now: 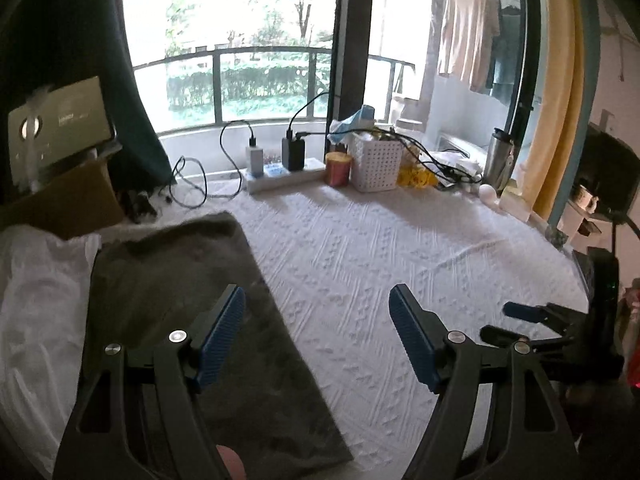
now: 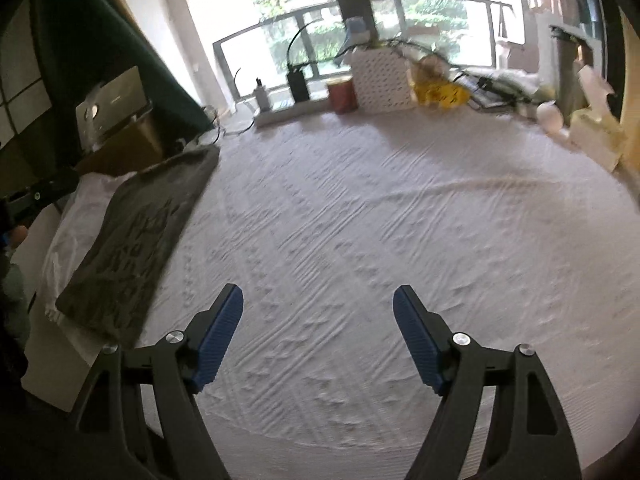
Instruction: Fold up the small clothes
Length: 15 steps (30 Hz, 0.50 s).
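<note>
A folded dark grey garment point(image 1: 192, 312) lies flat at the left side of the white textured tablecloth point(image 1: 380, 264); it also shows in the right wrist view point(image 2: 140, 236), partly on white fabric point(image 2: 76, 216). My left gripper point(image 1: 318, 308) is open and empty, its left finger over the garment's right edge. My right gripper point(image 2: 318, 308) is open and empty above bare cloth; it also shows at the right edge of the left wrist view point(image 1: 520, 320).
Along the far edge by the window stand a power strip with chargers point(image 1: 280, 172), a red tin point(image 1: 338, 168), a white perforated basket point(image 1: 376, 164), yellow items point(image 1: 416, 178), a steel tumbler point(image 1: 498, 158) and a white egg-shaped object point(image 1: 488, 194). A cardboard box point(image 1: 68, 200) sits at left.
</note>
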Tool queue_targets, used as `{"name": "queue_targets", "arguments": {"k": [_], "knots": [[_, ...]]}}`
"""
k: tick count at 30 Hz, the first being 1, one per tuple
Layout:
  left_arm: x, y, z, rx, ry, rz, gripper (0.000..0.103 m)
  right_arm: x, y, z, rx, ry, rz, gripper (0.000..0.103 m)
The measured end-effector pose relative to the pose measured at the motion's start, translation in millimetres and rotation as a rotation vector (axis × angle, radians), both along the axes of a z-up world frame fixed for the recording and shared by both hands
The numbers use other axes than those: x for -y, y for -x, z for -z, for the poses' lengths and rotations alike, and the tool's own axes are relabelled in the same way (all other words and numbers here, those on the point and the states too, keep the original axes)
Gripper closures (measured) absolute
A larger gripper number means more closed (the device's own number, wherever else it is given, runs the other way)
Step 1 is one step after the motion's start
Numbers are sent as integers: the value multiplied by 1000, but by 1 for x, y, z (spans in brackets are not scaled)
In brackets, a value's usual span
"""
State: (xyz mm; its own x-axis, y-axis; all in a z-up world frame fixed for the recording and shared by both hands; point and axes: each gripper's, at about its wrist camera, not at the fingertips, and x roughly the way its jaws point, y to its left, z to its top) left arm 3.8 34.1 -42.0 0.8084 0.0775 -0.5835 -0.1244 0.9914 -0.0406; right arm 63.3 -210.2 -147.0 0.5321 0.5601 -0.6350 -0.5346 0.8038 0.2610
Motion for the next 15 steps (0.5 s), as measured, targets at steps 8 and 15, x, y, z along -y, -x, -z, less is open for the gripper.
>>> {"name": "queue_targets", "arguments": {"k": [8, 15], "knots": [[22, -4, -38, 151, -83, 29, 25, 28, -15, -32, 90, 14, 72, 25], [24, 0, -66, 281, -111, 1, 25, 44, -21, -67, 173, 8, 111, 25]]}}
